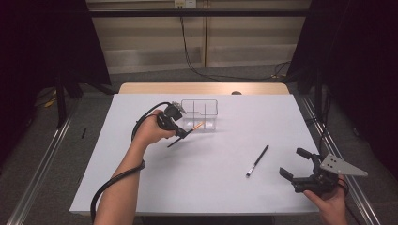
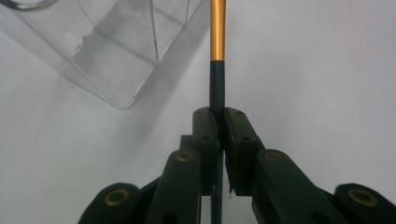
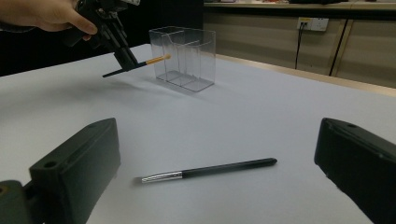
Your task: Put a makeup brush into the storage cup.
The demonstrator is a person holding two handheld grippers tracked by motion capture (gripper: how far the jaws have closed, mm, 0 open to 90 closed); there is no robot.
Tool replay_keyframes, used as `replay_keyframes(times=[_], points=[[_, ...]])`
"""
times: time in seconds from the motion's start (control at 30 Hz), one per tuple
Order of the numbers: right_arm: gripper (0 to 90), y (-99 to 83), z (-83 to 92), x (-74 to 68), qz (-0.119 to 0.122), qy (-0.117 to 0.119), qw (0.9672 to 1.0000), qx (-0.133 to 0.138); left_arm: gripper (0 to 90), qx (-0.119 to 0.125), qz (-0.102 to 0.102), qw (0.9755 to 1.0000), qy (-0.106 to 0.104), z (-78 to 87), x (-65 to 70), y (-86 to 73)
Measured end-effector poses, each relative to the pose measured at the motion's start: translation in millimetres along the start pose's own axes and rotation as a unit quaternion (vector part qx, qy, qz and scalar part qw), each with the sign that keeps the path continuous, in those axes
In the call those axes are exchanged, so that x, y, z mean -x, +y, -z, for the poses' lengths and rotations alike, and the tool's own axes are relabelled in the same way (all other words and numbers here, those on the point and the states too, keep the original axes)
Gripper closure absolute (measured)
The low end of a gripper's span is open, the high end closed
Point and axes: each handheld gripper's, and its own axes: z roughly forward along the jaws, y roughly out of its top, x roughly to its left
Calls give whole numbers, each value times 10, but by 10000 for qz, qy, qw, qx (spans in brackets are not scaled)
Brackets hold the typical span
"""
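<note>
Our left gripper (image 1: 180,132) is clamped on a dark brush with a gold ferrule (image 1: 196,126), held above the table just beside the clear organizer (image 1: 199,112). Our right gripper (image 1: 295,164) rests wide apart near a second brush (image 1: 257,160) lying on the white table (image 1: 211,187).

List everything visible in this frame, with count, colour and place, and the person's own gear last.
Brush with gold ferrule: 1, dark handle, clamped in the left gripper, held level beside the organizer.
Brush with silver ferrule: 1, black, lying on the table right of centre.
Organizer: 1, clear plastic, compartmented, far centre of the table.
Table: 1, white top.
Left gripper: 1, black, shut on the brush handle.
Right gripper: 1, black, jaws open, near right edge.
</note>
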Motion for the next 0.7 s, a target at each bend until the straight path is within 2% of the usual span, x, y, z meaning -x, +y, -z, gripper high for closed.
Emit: replay_keyframes(times=[0.2,0.27,0.33,0.37,0.4,0.43,0.57,0.7], points=[[0,-4,-11,-6,-6,26,10000,-7,838,366,15,9993,-39,32,9,-27],[0,-2,-15,-8,10,32,10000,-18,838,504,85,9987,-50,33,23,-32],[0,-2,-20,-11,23,44,10000,-12,838,597,92,9982,1,40,34,-36],[0,1,-21,-14,24,63,10000,-22,838,715,135,9973,-48,39,39,-40],[0,1,-23,-17,29,66,10000,-21,838,772,132,9969,19,47,42,-42],[0,2,-24,-21,25,64,10000,-28,838,865,135,9961,-47,50,37,-47],[0,2,-23,-23,25,58,10000,-39,838,1188,155,9928,-8,71,47,-55],[0,1,-20,-23,25,50,10000,-30,838,1400,198,9899,-38,74,65,-56]])
